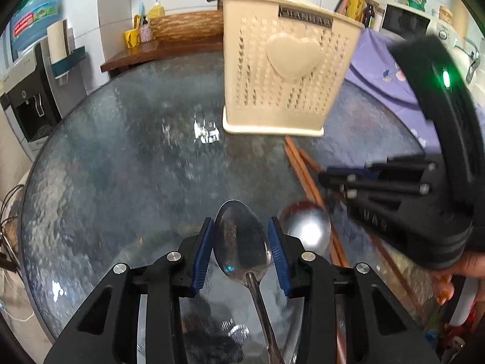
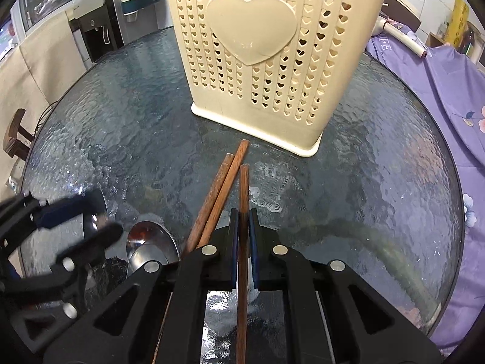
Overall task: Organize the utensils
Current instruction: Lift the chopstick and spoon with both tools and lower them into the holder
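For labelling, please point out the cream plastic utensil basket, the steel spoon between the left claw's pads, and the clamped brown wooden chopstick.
Cream plastic utensil basket point(image 2: 251, 27), right wrist view, heart emblem.
Steel spoon point(image 1: 241, 239), left wrist view, bowl.
Brown wooden chopstick point(image 2: 244, 191), right wrist view, shaft.

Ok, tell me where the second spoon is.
In the left wrist view the second spoon lies on the glass table, right of the left claw, beside the chopsticks.

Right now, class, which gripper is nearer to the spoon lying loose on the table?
Left. The left gripper, shut on another spoon, sits just beside the loose spoon. The right gripper, shut on a chopstick, is farther off, past the two other chopsticks.
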Motion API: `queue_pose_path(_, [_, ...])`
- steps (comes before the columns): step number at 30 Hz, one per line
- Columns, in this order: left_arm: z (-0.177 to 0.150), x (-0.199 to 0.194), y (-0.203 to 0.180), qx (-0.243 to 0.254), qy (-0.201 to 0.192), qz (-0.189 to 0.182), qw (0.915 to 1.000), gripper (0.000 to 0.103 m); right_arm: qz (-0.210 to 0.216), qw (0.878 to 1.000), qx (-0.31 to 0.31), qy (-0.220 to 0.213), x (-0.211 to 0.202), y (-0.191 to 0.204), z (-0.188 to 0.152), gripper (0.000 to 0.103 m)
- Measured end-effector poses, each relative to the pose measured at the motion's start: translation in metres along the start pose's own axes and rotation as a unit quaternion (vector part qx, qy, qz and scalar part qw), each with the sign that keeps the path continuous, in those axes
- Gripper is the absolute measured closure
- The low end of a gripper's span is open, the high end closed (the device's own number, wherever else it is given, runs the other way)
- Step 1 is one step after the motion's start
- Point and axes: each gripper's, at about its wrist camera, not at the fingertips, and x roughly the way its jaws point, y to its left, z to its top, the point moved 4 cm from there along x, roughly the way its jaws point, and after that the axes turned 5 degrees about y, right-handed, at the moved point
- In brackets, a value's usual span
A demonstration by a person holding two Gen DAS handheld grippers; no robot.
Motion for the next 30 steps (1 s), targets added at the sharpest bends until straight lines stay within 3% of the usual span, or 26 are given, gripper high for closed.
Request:
queue_pose_path(6, [0.023,-0.015,0.006,-0.002,-0.046,0.007,0.9989,0.067,0.016,0.998,0.013,-0.053,-0.016,-0.009,-0.001,0.096])
queue_pose_path(13, [0.047,-0.038,0.012,-0.013,-0.093,0.006,0.9955,0.067,0.026,0.99,0.03,-0.137,-0.067,-0.026,0.007,0.096])
queue_pose_path(30, [0.065,-0.09,-0.001,0.006,-0.156,0.001,0.9878,0.067,0.084,0.965,0.026,-0.247,-0.187,-0.031,0.008,0.096])
